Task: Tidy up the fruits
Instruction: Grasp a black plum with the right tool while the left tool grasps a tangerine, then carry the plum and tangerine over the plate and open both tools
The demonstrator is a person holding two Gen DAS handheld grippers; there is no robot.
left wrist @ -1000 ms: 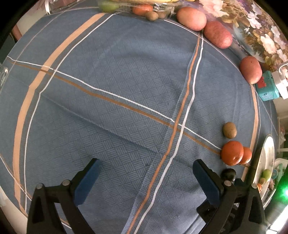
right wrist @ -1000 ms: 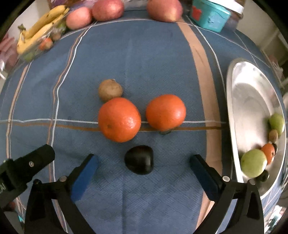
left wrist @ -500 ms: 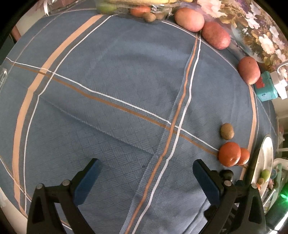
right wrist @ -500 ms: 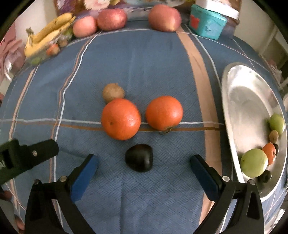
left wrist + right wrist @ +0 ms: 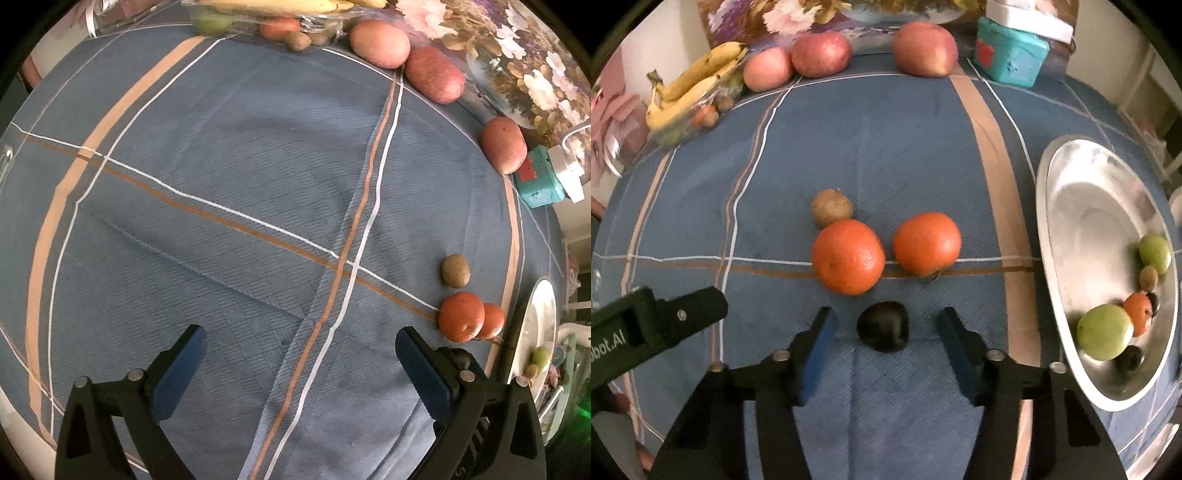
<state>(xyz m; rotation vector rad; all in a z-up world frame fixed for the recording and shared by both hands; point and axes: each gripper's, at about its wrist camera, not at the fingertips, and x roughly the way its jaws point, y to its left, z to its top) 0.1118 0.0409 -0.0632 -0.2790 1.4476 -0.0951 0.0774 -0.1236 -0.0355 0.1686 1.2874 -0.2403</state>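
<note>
A small dark fruit (image 5: 883, 326) lies on the blue cloth between the fingers of my right gripper (image 5: 884, 326), which is open with a gap on both sides. Beyond it lie two oranges (image 5: 849, 256) (image 5: 926, 242) and a brown kiwi (image 5: 832, 207). A silver tray (image 5: 1071, 206) at the right holds several small fruits. My left gripper (image 5: 297, 341) is open and empty over bare cloth; the oranges (image 5: 461, 316) and the kiwi (image 5: 455, 271) lie to its right.
Three red apples (image 5: 925, 48) (image 5: 820, 53) (image 5: 767, 74), a clear tray with bananas (image 5: 690, 86) and a teal box (image 5: 1010, 57) line the far edge. The left gripper's body (image 5: 653, 332) shows at the right view's left side.
My right gripper's fingers have narrowed around the dark fruit, from wide open to a closer gap. The left gripper has drawn back slightly.
</note>
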